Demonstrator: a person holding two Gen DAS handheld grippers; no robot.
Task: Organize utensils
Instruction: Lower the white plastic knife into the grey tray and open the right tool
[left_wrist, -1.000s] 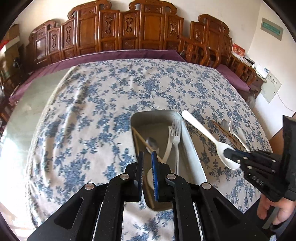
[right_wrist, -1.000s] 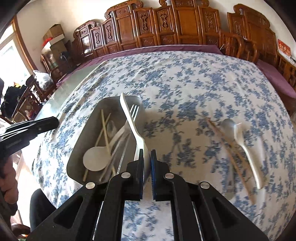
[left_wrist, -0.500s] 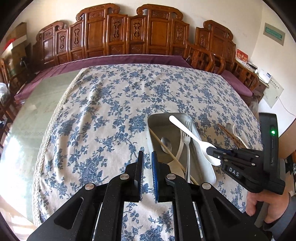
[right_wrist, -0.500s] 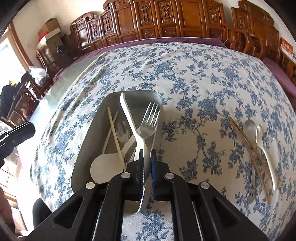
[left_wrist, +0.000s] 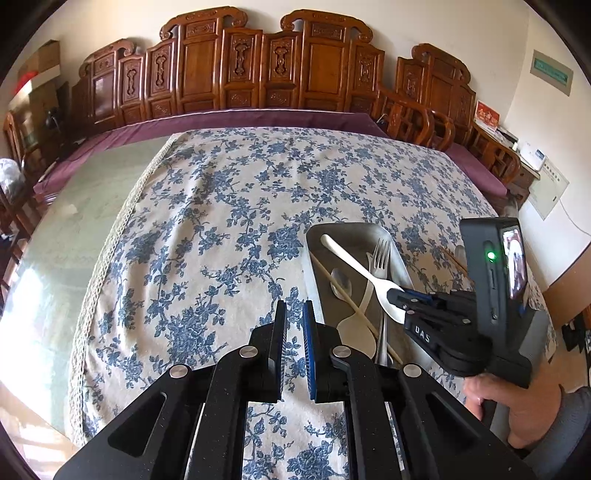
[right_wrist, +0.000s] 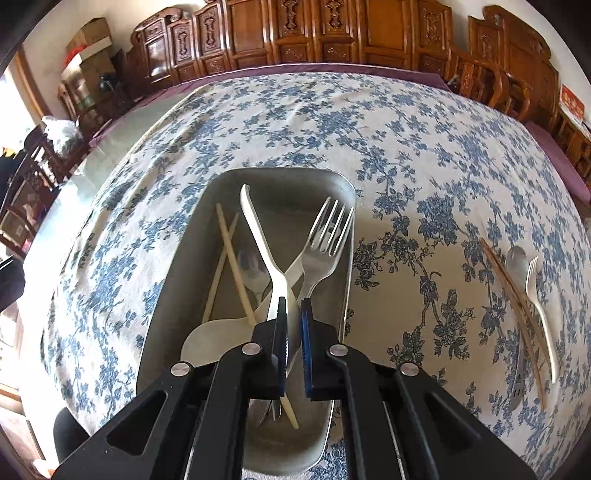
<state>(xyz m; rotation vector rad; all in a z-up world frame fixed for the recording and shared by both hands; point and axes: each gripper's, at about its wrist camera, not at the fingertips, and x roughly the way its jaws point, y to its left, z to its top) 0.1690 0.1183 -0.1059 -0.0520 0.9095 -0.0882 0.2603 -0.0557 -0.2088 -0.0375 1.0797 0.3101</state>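
A grey metal tray (right_wrist: 332, 188) lies on the blue-flowered tablecloth and holds a metal fork (right_wrist: 325, 240), chopsticks (right_wrist: 229, 251), a metal spoon (right_wrist: 255, 269) and a white plastic spoon (right_wrist: 210, 339). My right gripper (right_wrist: 293, 332) is shut on the bowl of another white plastic spoon (right_wrist: 258, 236) and holds it over the tray, handle pointing away. That gripper (left_wrist: 397, 295), its spoon (left_wrist: 351, 258) and the tray (left_wrist: 391, 240) show in the left wrist view. My left gripper (left_wrist: 293, 343) is shut and empty, left of the tray.
Right of the tray lie brown chopsticks (right_wrist: 513, 299), a white plastic fork (right_wrist: 539, 302) and a metal spoon (right_wrist: 517, 258). Carved wooden chairs (left_wrist: 258, 74) line the table's far side. Bare glass tabletop (left_wrist: 66, 229) lies left of the cloth.
My right gripper has carried the white spoon leftward from the tray's right rim to above the tray and lower. The left gripper has drawn back to the left of the tray.
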